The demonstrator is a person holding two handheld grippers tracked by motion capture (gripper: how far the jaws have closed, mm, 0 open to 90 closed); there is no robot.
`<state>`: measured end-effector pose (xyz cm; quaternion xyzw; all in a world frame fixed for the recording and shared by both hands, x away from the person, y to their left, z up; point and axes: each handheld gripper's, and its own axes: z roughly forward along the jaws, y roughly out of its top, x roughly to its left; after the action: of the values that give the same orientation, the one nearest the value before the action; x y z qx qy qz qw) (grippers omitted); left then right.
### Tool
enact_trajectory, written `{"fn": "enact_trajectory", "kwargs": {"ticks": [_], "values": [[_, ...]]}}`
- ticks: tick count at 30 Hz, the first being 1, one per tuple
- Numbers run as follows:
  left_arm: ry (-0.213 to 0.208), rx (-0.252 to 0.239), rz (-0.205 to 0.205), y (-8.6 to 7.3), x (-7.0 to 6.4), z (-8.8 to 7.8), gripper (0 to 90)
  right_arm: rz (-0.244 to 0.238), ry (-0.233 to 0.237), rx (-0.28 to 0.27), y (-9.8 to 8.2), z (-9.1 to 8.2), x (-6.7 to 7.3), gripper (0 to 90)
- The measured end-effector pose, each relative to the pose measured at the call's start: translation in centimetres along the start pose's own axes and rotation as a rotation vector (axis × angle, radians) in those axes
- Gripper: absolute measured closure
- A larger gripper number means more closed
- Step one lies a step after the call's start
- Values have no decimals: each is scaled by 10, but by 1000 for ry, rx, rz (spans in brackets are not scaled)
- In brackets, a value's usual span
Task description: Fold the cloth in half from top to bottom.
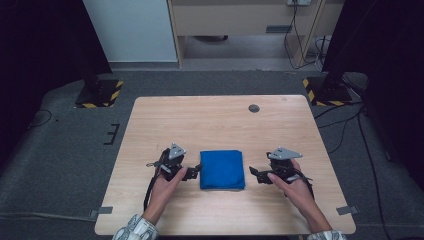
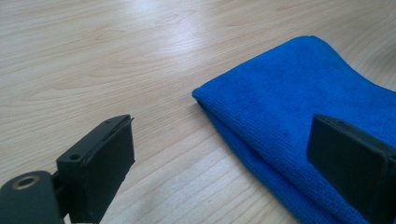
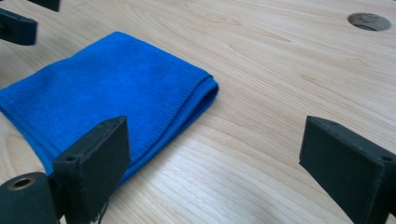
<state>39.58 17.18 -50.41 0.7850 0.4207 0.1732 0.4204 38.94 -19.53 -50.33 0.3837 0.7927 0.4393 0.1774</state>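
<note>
- The person's forearms come in from the near edge of the table (image 1: 150, 115), one claw in each hand, both low over the wood.
- The left claw (image 1: 192, 172) sits at the left edge of the cloth (image 1: 222, 170). Its jaws are spread, with nothing between them; in the left gripper view one jaw hangs over bare wood and the other over the cloth's edge, so the fold lies in the gap.
- The right claw (image 1: 253, 173) is just beside the cloth's right edge, a little apart from it. Its jaws are also released and empty; in the right gripper view one jaw stands in front of the cloth's near corner and the other over bare table.
- The cloth is blue, folded into a neat square, flat on the near half of the table between the two claws.
- Farther off, a round hole (image 1: 254, 108) sits near the table's far edge.
- Judged step: the approach to a grasp, with neither side taken yet.
- The next move likely calls for each claw to slide a jaw under an edge or corner layer and close, picking up the intended layers without dragging the cloth.
</note>
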Motion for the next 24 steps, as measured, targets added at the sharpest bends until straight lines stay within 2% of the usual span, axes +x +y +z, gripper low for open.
{"fn": "enact_trajectory", "kwargs": {"ticks": [6, 8, 16, 19, 24], "values": [[23, -4, -30, -3, 13, -6, 70, 7, -20, 9, -2, 0, -4, 87], [41, -2, -46, -5, 22, -9, 70, 13, -26, 15, -3, 0, -6, 87], [60, 1, -80, -8, 39, -15, 70, 35, -53, 11, -3, -3, -13, 87], [61, 6, -81, -9, 43, -16, 70, 45, -63, 9, -3, -4, -16, 87], [76, -7, -98, -9, 55, -22, 77, 69, -88, 8, -5, -7, -24, 87]]}}
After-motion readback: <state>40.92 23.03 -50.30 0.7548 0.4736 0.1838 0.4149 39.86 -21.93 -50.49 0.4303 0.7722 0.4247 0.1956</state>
